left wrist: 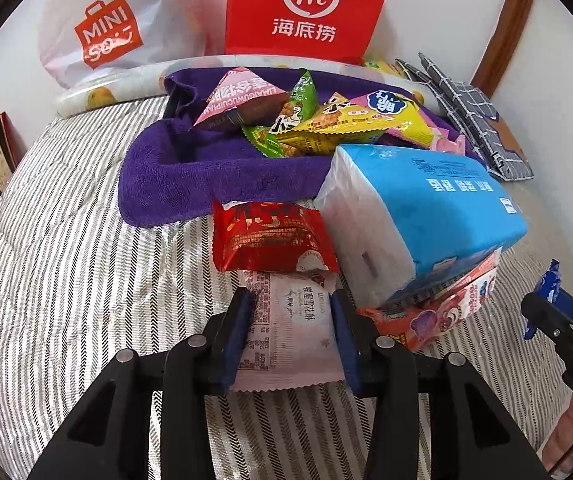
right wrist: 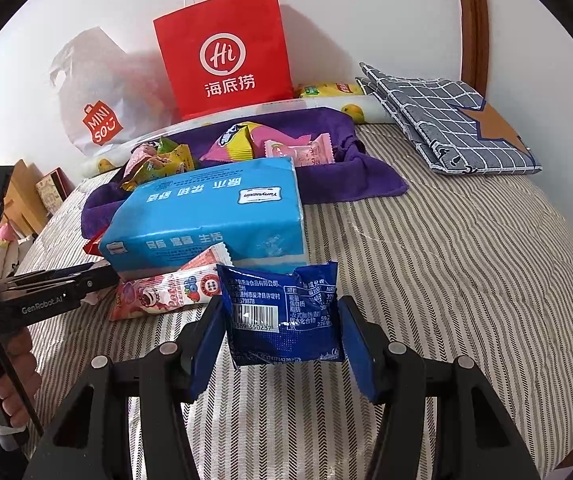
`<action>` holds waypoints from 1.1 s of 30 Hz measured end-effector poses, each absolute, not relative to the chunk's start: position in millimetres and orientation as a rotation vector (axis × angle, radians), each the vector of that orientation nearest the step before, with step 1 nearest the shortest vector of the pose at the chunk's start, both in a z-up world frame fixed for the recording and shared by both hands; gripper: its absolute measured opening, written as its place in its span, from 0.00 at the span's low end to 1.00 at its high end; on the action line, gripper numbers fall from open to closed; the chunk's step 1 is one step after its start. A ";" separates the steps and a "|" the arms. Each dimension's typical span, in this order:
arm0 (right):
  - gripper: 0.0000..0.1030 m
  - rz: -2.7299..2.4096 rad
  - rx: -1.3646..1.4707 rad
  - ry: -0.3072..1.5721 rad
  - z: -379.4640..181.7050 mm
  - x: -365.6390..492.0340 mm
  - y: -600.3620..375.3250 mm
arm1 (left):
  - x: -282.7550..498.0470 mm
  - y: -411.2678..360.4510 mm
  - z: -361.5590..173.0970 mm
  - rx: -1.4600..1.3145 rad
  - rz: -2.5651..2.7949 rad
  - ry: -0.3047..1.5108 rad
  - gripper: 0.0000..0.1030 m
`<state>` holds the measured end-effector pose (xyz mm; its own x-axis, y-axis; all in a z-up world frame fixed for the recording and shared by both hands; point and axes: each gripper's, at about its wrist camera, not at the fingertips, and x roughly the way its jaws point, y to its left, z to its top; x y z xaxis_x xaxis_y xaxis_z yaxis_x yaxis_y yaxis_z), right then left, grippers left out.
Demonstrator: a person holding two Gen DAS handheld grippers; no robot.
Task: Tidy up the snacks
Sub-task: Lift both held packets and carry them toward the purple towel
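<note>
Two grippers each hold a snack over a striped bed (right wrist: 466, 248); the left gripper (left wrist: 292, 332), low in the centre of its own view, has its jaws clenched on a pale pink packet (left wrist: 290, 336) whose far end tucks under a red packet (left wrist: 272, 238); the right gripper (right wrist: 282, 328), low centre of its view, has its jaws clamped on a dark blue packet (right wrist: 284, 316) with a barcode facing the camera, crumpled at its top edge. Just beyond both lies a blue tissue pack (right wrist: 210, 220), tilted, resting on a pink strawberry packet (right wrist: 166, 292) that pokes out from beneath it toward the lower left; the red packet touches the tissue pack's left side in the left view. Behind these, in the middle of each frame, a purple towel (left wrist: 174, 184) is folded up like a shallow tray and holds a heap of snacks (left wrist: 318, 120): pink, green and yellow wrappers leaning on one another. At the upper centre a red paper bag (right wrist: 226, 56) stands against the wall; to its left slumps a white plastic bag (left wrist: 98, 28) with an orange logo; a rolled fruit-print mat (right wrist: 366, 110) lies along the wall behind the towel; a grey checked cloth (right wrist: 446, 120), folded, sits at the upper right; boxes (right wrist: 42, 196) stand at the left edge.
</note>
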<state>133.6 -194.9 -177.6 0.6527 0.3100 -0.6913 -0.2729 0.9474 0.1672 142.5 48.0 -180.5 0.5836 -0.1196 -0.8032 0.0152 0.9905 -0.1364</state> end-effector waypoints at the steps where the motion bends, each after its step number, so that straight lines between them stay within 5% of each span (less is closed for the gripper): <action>1: 0.52 0.330 0.051 0.792 -177.3 133.4 -196.1 | 141.4 48.2 -179.4 -0.121 -0.083 0.943 0.38; 33: 0.52 0.323 0.036 0.671 -127.1 102.5 -209.2 | 82.9 37.2 -114.0 -0.165 -0.149 0.804 0.36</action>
<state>102.5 -209.2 -127.1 0.7354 0.3055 -0.6048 -0.2826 0.9496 0.1360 82.9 37.2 -114.0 0.6844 -0.1945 -0.7027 0.0696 0.9768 -0.2026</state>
